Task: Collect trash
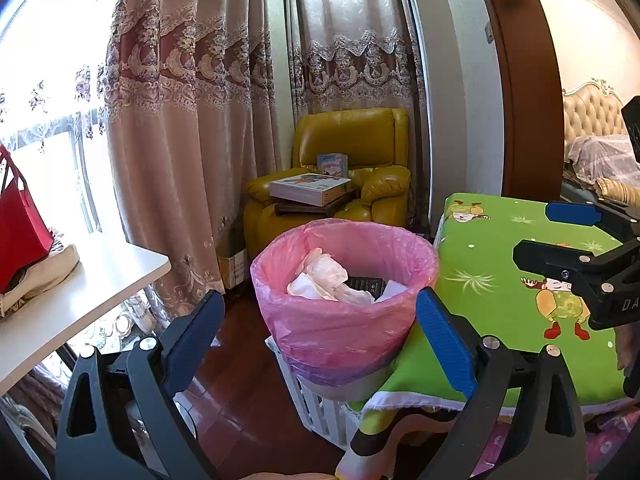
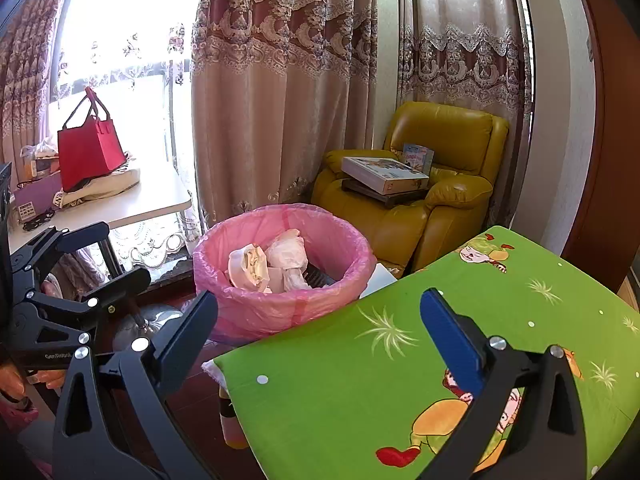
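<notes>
A bin with a pink liner stands on a white rack beside the green-cloth table. It holds crumpled white paper and a dark box. My left gripper is open and empty, just in front of the bin. My right gripper is open and empty, over the table's near edge, with the bin ahead and left of it. The bin's trash shows in the right wrist view. Each gripper shows in the other's view: the right, the left.
A white desk with a red bag stands at the left. A yellow armchair with boxes on it sits behind the bin, against the curtains. A brown door frame and a bed lie to the right.
</notes>
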The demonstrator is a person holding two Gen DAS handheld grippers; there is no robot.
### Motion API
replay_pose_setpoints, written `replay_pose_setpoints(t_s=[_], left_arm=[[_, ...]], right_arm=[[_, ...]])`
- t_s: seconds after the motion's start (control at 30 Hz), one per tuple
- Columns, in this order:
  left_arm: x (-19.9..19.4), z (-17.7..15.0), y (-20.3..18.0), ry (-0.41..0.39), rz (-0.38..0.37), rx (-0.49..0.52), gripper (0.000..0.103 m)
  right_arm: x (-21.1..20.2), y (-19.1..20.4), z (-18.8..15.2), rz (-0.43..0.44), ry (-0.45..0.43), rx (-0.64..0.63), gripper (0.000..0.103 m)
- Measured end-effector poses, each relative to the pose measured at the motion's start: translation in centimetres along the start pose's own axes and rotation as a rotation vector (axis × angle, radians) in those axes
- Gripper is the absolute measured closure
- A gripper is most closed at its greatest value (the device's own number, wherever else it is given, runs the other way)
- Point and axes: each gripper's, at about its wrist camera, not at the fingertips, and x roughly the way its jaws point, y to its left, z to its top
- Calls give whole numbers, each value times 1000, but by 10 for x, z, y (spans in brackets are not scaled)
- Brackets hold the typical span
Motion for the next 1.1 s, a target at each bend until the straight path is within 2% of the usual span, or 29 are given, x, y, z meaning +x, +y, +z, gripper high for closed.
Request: replay_pose_setpoints(t_s=[1.1], left_arm=[[2, 0, -3, -3, 6, 11, 13]], right_arm=[[1, -2, -2, 2, -5, 14, 5]])
